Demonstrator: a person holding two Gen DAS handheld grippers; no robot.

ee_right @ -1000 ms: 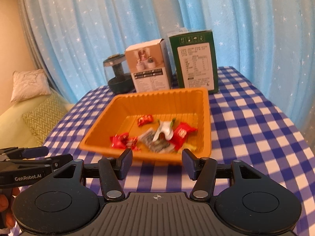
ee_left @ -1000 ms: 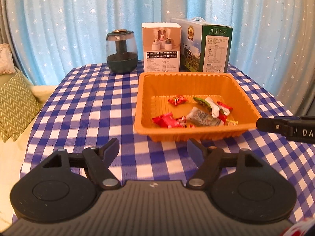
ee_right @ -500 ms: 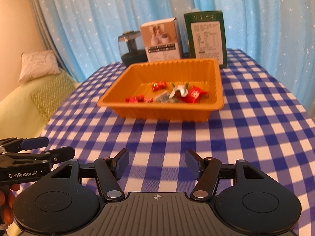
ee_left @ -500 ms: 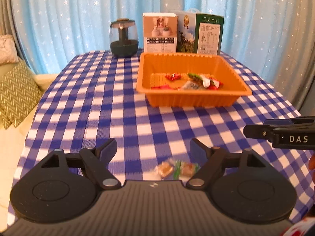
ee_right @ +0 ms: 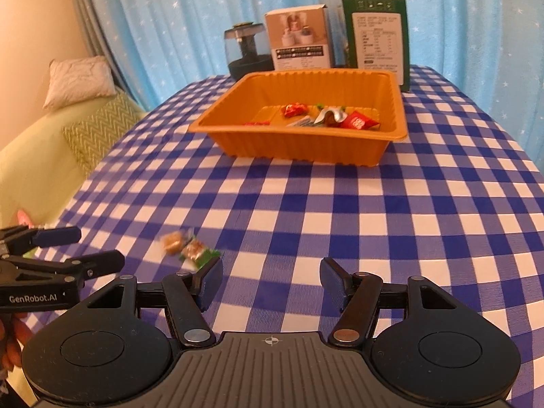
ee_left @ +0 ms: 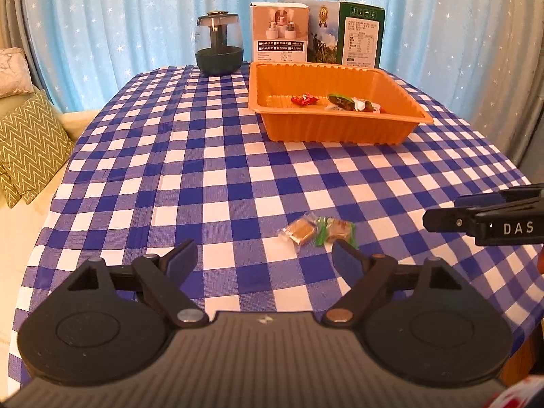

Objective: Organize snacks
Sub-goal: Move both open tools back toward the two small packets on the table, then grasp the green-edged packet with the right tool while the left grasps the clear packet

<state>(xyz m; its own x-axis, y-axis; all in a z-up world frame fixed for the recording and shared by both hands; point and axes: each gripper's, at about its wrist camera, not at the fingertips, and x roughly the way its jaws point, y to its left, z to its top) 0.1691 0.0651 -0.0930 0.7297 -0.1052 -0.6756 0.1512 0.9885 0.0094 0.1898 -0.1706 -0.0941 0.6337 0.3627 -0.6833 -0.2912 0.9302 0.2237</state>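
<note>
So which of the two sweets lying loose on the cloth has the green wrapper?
The right-hand sweet, nearest the left gripper's right jaw. Its wrapper ends are green; the neighbouring sweet is in clear wrap.

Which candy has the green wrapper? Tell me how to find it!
Find the orange tray on the checked tablecloth, then look nearer, just beyond the left gripper. Two candies lie together; the green-wrapped candy is the right one, beside the clear-wrapped candy.

left gripper (ee_left: 263, 261): black, blue pads, "GenRobot.AI" | right gripper (ee_right: 271, 279): black, blue pads, "DAS"
</note>
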